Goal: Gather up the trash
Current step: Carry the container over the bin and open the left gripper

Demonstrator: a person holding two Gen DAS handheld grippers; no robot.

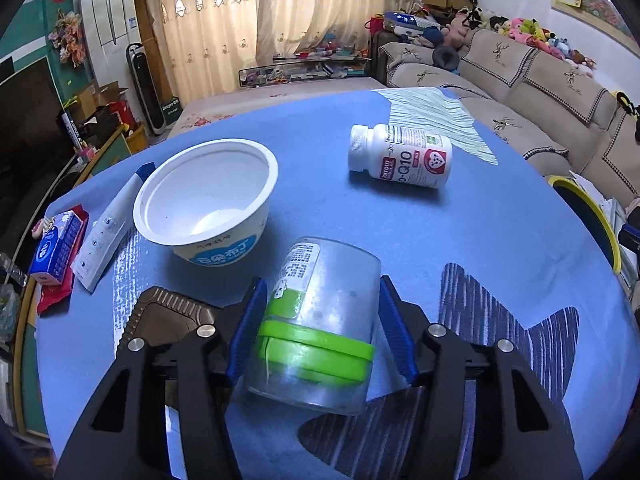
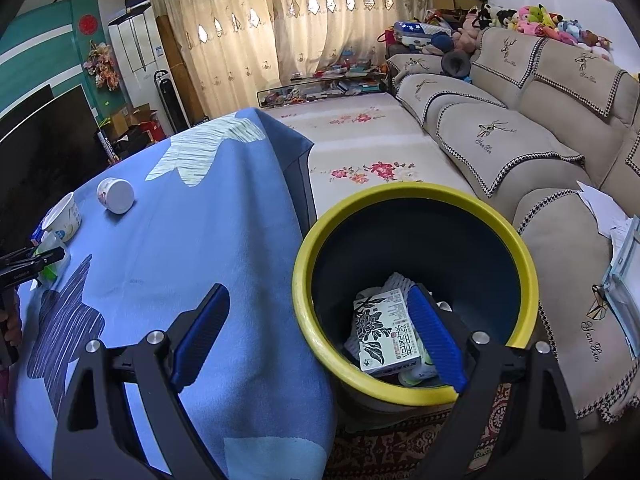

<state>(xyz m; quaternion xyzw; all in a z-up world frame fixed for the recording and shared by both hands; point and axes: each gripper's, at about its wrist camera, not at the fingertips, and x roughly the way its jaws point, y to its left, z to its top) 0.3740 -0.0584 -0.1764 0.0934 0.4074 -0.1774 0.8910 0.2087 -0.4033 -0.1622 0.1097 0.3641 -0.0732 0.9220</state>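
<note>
My left gripper (image 1: 322,328) is closed around a clear plastic cup with green bands (image 1: 320,320), tilted just above the blue tablecloth (image 1: 360,220). Beyond it lie a white yogurt cup (image 1: 208,204), a white pill bottle (image 1: 400,156) on its side, a white-and-blue tube (image 1: 108,236), a blue-and-red packet (image 1: 56,252) and a brown tray (image 1: 168,316). My right gripper (image 2: 320,336) is open and empty, above the rim of the yellow-rimmed bin (image 2: 416,394). The bin holds a white box (image 2: 384,332) and other scraps.
The bin stands on the floor to the right of the table, next to a beige sofa (image 2: 540,152). The bin's rim also shows at the right edge of the left wrist view (image 1: 588,216). A patterned rug (image 2: 400,440) lies under the bin.
</note>
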